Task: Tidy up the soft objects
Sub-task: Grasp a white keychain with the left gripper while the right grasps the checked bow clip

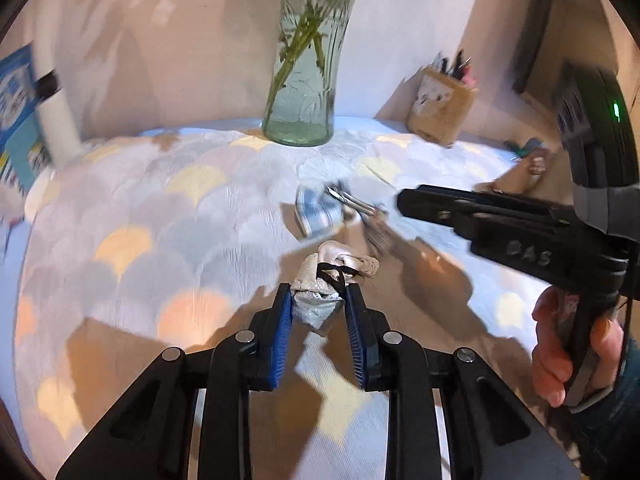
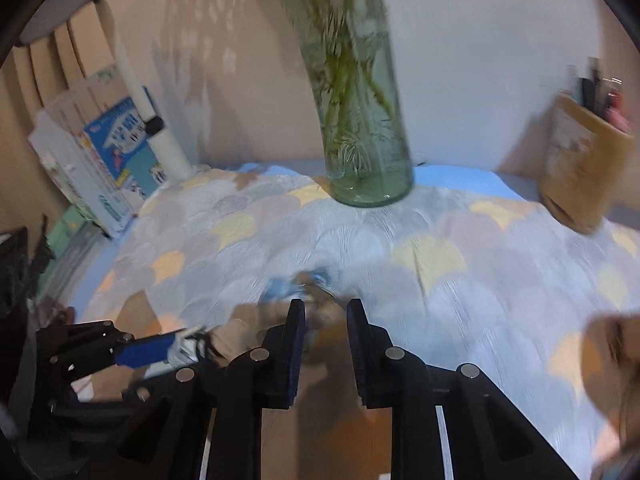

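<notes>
My left gripper point(image 1: 318, 300) is shut on a crumpled cream lace cloth with a black strap point(image 1: 332, 276), held just above the patterned bedspread point(image 1: 160, 208). A blue-and-white striped soft item point(image 1: 316, 210) lies on the bedspread just beyond it, with metal clips point(image 1: 352, 200) beside it. My right gripper point(image 1: 404, 204) reaches in from the right toward that item. In the right wrist view my right gripper point(image 2: 322, 308) is open, with the blurred blue item point(image 2: 296, 284) just past its fingertips. The left gripper point(image 2: 188, 340) shows at the lower left with the cloth.
A glass vase with green stems point(image 1: 300, 92) stands at the back middle, also in the right wrist view point(image 2: 364, 132). A tan pen holder point(image 1: 442, 108) stands at the back right. Boxes and a white tube point(image 2: 116, 152) lean at the back left.
</notes>
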